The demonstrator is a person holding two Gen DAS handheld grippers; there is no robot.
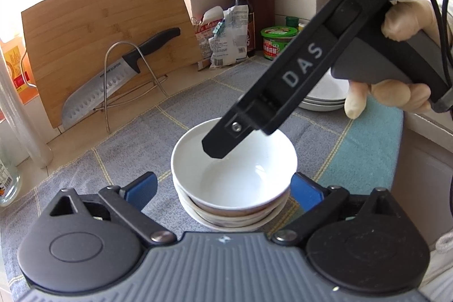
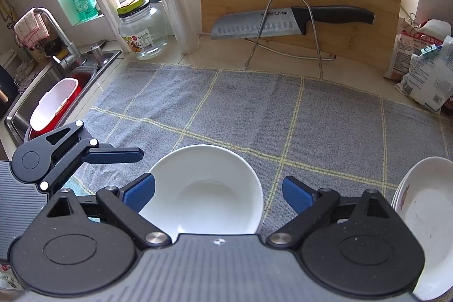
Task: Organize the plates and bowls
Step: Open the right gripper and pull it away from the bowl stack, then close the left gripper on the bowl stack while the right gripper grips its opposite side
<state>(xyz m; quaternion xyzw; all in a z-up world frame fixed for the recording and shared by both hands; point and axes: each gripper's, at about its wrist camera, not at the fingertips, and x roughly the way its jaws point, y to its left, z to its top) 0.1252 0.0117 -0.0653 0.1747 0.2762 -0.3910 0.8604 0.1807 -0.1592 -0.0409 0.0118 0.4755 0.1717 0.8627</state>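
Observation:
A white bowl point(image 1: 235, 174) tops a stack of bowls point(image 1: 232, 217) on a grey checked cloth point(image 1: 136, 149). My left gripper point(image 1: 223, 193) is open, its blue pads on either side of the stack and clear of the left rim. My right gripper, held in a gloved hand point(image 1: 405, 19), reaches in from the upper right, one finger tip point(image 1: 215, 146) hanging over the bowl. In the right wrist view my right gripper point(image 2: 219, 196) is open around the bowl point(image 2: 203, 188), its right pad apart from the rim. A stack of white plates point(image 1: 325, 99) point(image 2: 424, 217) sits to the right.
A bamboo cutting board point(image 1: 99, 27) leans on the wall behind a knife point(image 1: 113, 75) in a wire stand. Bags, a jar, a sauce bottle point(image 1: 240, 4) and a knife block fill the back corner. A sink point(image 2: 56, 92), a glass jar point(image 2: 141, 30) and a film roll stand further left.

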